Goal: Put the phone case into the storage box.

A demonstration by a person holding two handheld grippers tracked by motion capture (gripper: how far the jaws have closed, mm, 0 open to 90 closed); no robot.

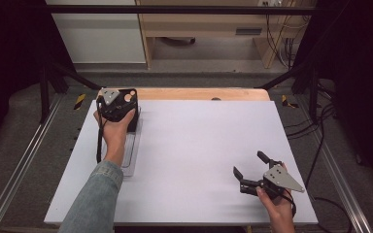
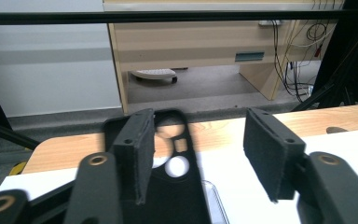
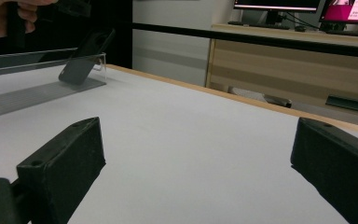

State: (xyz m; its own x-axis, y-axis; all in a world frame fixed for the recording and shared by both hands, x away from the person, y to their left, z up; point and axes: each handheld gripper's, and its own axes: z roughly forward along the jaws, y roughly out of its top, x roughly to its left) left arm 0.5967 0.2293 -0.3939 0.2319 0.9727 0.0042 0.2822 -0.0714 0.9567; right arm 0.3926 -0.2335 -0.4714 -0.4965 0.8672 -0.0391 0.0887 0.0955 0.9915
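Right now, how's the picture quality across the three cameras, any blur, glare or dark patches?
High view: soft and low in detail, even light on the white table, dark curtained sides. Left gripper view: the left gripper looms large and slightly soft over the black phone case; background sharper. Right gripper view: the clear stand reflects light, and the monitor glows overexposed pink.

The left gripper (image 1: 118, 104) and hand hide most of the black phone case (image 2: 177, 186) from above.

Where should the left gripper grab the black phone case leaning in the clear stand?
Probably the phone case's free top end with the camera cutouts, approached from above: it leans tilted in the clear stand, lower end seated. The left gripper sits open, one pad already over that edge.
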